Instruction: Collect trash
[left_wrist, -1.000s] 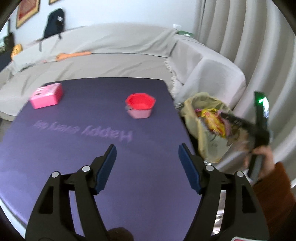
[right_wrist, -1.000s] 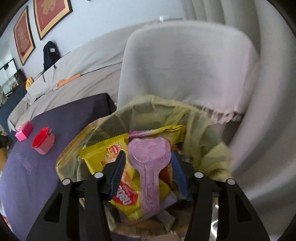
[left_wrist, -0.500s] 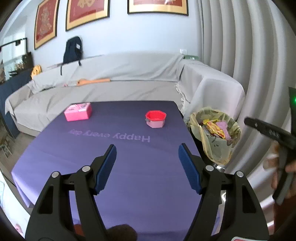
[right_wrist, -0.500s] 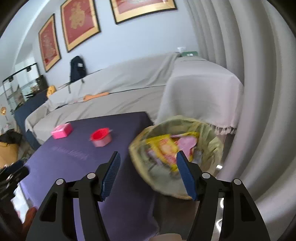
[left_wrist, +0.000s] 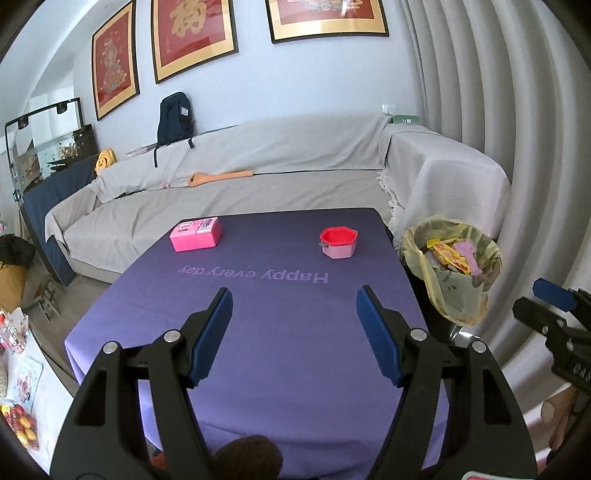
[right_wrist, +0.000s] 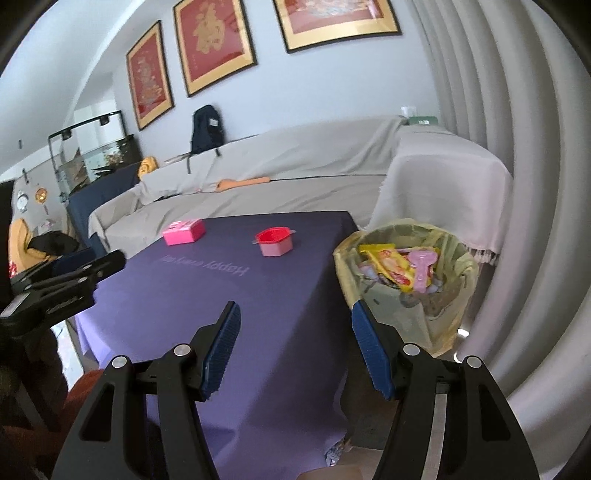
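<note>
A bin lined with a yellow bag (left_wrist: 452, 295) (right_wrist: 439, 317) stands on the floor by the table's right edge. It holds yellow snack wrappers (right_wrist: 388, 267) and a pink heart-shaped spoon pack (right_wrist: 423, 266). My left gripper (left_wrist: 295, 328) hovers open over the near part of the purple table (left_wrist: 258, 362), with nothing between its blue pads. Over the table's near right corner, short of the bin, my right gripper (right_wrist: 295, 343) is open and empty too. Each gripper also shows at the edge of the other's view: the right gripper (left_wrist: 554, 314) and the left gripper (right_wrist: 62, 280).
A pink box (left_wrist: 195, 233) (right_wrist: 184, 231) and a red-lidded pink container (left_wrist: 338, 242) (right_wrist: 275, 242) sit at the table's far end. Behind the table runs a grey covered sofa (left_wrist: 258, 173). Grey curtains (left_wrist: 498, 110) hang on the right.
Both grippers have pulled back and risen. The right one was low over the bin with the pink spoon pack between its pads; the pack now lies in the bin and the pads are empty.
</note>
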